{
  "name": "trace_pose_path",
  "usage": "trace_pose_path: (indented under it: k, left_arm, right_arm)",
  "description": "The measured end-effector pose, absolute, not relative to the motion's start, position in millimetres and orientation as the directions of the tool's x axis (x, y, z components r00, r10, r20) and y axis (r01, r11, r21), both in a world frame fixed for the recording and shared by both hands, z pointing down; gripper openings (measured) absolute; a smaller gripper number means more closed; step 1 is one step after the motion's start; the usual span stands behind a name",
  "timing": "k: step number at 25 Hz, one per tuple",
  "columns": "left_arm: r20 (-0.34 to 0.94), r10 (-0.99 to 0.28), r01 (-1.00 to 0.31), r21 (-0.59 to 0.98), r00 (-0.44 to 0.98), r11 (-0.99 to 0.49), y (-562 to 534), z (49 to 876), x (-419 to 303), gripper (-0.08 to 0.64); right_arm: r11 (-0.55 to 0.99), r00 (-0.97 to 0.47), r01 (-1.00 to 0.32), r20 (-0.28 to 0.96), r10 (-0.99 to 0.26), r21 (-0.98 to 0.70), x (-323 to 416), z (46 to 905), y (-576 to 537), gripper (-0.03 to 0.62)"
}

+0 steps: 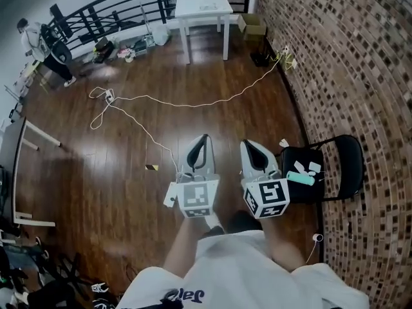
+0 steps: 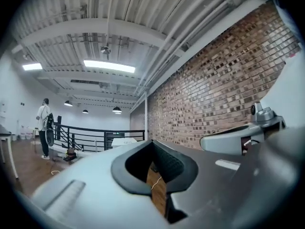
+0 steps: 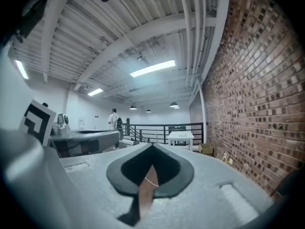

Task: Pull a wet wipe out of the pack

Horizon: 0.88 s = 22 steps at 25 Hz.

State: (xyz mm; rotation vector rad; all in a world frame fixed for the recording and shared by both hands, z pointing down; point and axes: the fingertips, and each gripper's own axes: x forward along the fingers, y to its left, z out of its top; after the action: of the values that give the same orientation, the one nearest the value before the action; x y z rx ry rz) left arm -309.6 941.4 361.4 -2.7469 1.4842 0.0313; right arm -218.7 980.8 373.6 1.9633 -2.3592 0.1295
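A teal wet wipe pack (image 1: 300,178) lies on the seat of a black folding chair (image 1: 344,166) at the right, with small white items (image 1: 314,168) beside it. My left gripper (image 1: 205,136) and right gripper (image 1: 246,143) are held level side by side over the wooden floor, to the left of the chair and apart from the pack. In the left gripper view the left gripper (image 2: 152,141) has its jaw tips together with nothing between them. The right gripper (image 3: 152,146) looks the same in its own view. Neither gripper view shows the pack.
A brick wall (image 1: 360,76) runs along the right. A white table (image 1: 203,5) and a cardboard box (image 1: 252,24) stand at the far end by a black railing (image 1: 122,8). A white cable (image 1: 193,103) trails across the floor. A person (image 1: 45,47) stands far left.
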Motion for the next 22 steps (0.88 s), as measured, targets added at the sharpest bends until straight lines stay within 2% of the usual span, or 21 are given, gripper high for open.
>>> trace_pose_path:
  k: [8, 13, 18, 22]
  left_arm:
    - [-0.008, -0.842, -0.842, 0.032, 0.539, -0.539, 822, 390, -277, 0.015]
    - [-0.025, -0.837, -0.836, 0.032, 0.547, -0.547, 717, 379, -233, 0.015]
    - [-0.027, -0.860, -0.860, -0.036, 0.509, -0.508, 621, 352, -188, 0.015]
    - [0.018, -0.874, -0.871, -0.077, 0.485, -0.485, 568, 360, -168, 0.015]
  right_arm:
    - [0.210, -0.215, -0.974, 0.051, -0.975, -0.091, -173, 381, 849, -0.011]
    - [0.229, -0.233, -0.969, 0.031, -0.972, -0.097, -130, 380, 735, -0.011]
    - [0.243, -0.242, -0.968, -0.019, -0.970, -0.069, -75, 348, 634, -0.011]
    - [0.266, -0.267, -0.964, 0.000, -0.964, -0.023, -58, 349, 587, -0.011]
